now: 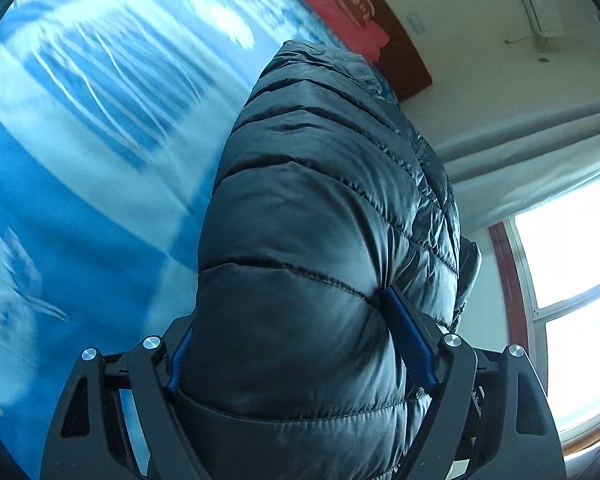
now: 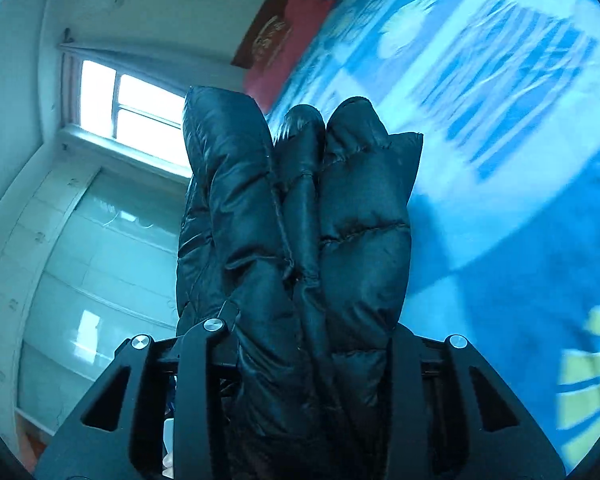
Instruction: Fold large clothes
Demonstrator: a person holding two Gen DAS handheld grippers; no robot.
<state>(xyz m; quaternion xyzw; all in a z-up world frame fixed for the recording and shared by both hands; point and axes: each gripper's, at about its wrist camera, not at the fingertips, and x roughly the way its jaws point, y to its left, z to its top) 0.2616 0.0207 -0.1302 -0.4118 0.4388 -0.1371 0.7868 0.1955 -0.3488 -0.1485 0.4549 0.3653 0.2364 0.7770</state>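
The black puffer jacket [image 1: 316, 216] hangs lifted above the blue bedspread [image 1: 80, 184], its length running straight ahead from both hands. The left gripper [image 1: 300, 352] clamps a thick quilted roll; the right gripper [image 2: 304, 344] pinches bunched folds [image 2: 300, 200].

A black quilted down jacket [image 1: 320, 216], glossy and crossed by stitched seams, is seen against a bed sheet [image 1: 100, 168] printed in blue with pale white shapes and a yellow patch. A pink-red pillow [image 1: 332, 4] carries a white motif. The headboard [image 1: 404, 60] is shown in dark reddish brown.
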